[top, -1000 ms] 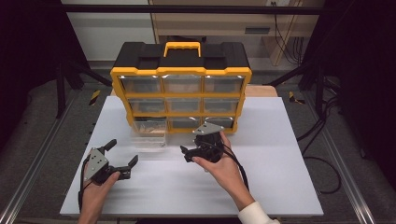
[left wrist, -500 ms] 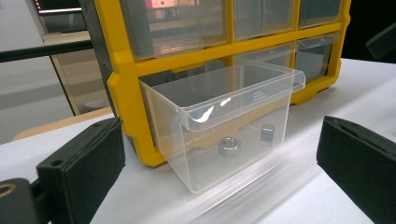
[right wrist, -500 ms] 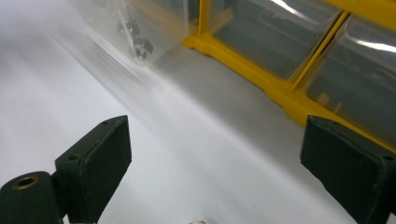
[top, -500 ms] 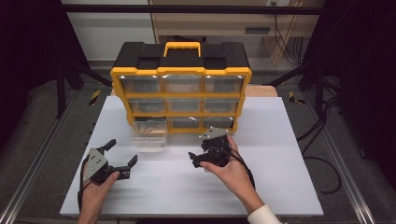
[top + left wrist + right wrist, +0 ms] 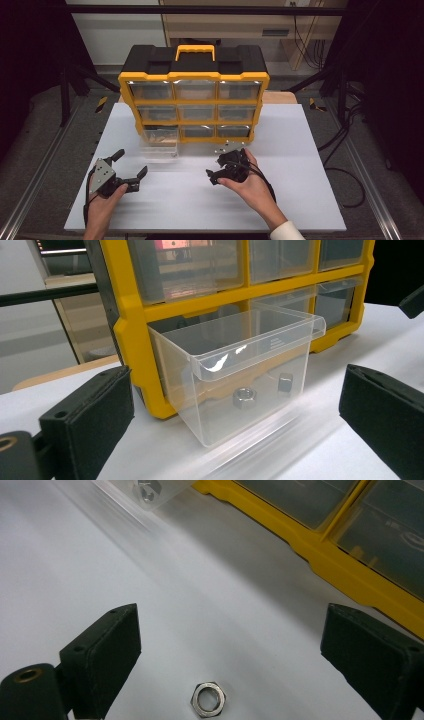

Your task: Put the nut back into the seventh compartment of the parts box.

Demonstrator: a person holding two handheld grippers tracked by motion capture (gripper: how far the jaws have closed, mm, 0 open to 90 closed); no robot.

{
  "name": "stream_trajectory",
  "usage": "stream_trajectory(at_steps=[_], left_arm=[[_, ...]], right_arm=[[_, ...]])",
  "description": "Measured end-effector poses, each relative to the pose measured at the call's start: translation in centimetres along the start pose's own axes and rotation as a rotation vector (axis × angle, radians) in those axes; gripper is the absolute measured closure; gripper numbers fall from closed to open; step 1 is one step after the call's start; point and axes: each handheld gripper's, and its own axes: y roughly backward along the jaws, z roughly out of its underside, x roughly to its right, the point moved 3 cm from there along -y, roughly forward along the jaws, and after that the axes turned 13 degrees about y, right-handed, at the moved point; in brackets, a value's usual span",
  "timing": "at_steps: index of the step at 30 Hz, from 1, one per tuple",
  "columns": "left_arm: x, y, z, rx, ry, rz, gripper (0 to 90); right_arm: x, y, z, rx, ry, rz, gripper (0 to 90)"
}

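Two tools in use, both with jaws spread wide and gripping nothing.

Right tool (image 5: 216,168): held low over the desk (image 5: 200,205), just in front of the yellow cabinet (image 5: 195,80). In the right gripper view, right tool (image 5: 230,650) aimed down at a single loose nut (image 5: 208,699), lying flat on the white surface. Nut placed between the two black jaws but nearer the camera end, touching neither. No contact made yet.

Left tool (image 5: 131,163): held near the front left of the desk, well apart from the right one. In the left gripper view, left tool (image 5: 235,405) pointed at a clear drawer (image 5: 240,375). Drawer out of the cabinet, upright on the desk, just in front of the bottom left bay. Two nuts in the drawer (image 5: 244,397) already, resting on its floor.

Step in hand, as judged: picking the loose nut off the desk for delivery into the open drawer. Approach complete or nearly so; grasp not begun.

Next move, as judged: push the right tool slightly forward and down to centre the nut between the pads, then close on two opposite flats. Low, thin part on a smooth surface, so likely to skate or flip under an uneven squeeze. Lift, carry left, release above the drawer's open top.
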Motion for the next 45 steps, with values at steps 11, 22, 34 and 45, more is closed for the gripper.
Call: stream_trajectory(at_steps=[11, 22, 34, 45], left_arm=[[0.0, 0.0, 0.0, -0.001, -0.001, 0.002, 1.0], [0.0, 0.0, 0.0, 0.0, 0.001, 0.001, 1.0], [0.0, 0.0, 0.0, -0.004, -0.004, 0.001, 1.0], [0.0, 0.0, 0.0, -0.005, -0.002, 0.001, 1.0]], right_arm=[[0.0, 0.1, 0.2, -0.022, -0.01, -0.015, 8.5], [0.1, -0.1, 0.8, -0.067, -0.004, -0.04, 8.0], [0.3, -0.5, 1.8, -0.146, 0.026, -0.081, 8.2], [0.5, -0.8, 2.1, -0.2, 0.018, -0.091, 10.0]])
